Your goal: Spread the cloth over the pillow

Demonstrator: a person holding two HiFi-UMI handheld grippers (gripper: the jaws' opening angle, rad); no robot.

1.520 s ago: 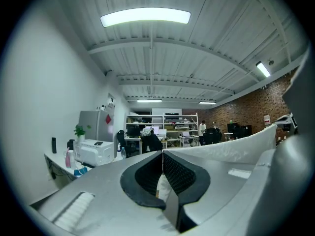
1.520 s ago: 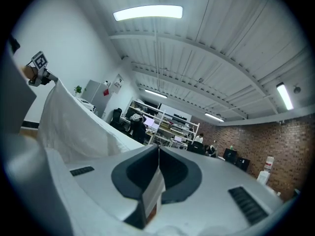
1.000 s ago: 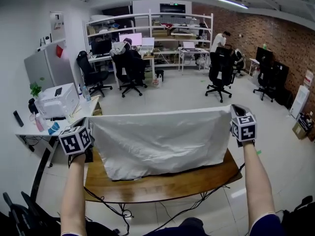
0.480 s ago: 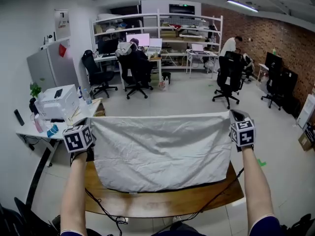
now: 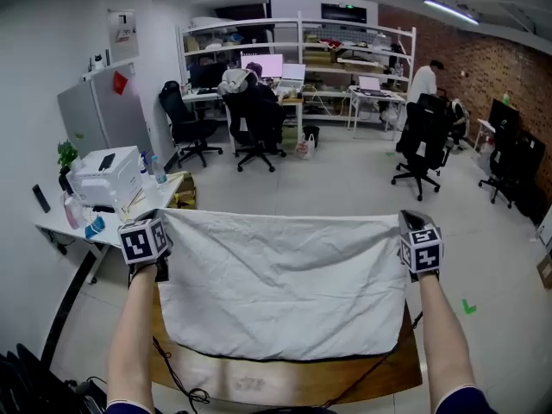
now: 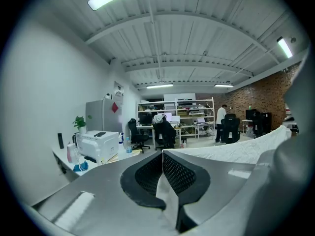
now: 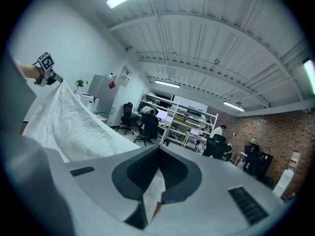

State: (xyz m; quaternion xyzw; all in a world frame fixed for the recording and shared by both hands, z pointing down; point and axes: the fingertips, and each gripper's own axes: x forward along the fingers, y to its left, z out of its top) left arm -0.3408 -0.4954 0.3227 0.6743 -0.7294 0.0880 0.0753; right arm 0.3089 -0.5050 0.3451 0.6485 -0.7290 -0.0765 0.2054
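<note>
A white cloth (image 5: 280, 283) hangs stretched flat between my two grippers over the wooden table (image 5: 259, 379). My left gripper (image 5: 162, 221) is shut on the cloth's top left corner, and my right gripper (image 5: 405, 221) is shut on its top right corner. In the left gripper view, a fold of cloth (image 6: 166, 195) is pinched between the shut pads (image 6: 179, 173), and the sheet runs off to the right. The right gripper view shows the same pinch (image 7: 152, 191), with the cloth (image 7: 74, 127) reaching left to the other gripper (image 7: 45, 65). I see no pillow; the cloth hides whatever lies behind it.
Black cables (image 5: 181, 393) trail over the table's near edge. A white side table with a printer (image 5: 105, 175) stands at the left. Office chairs (image 5: 259, 132), desks, shelves and people fill the back of the room.
Both grippers have moved lower in the head view with the cloth still held between them. Its lower edge now hangs nearer the table's front edge.
</note>
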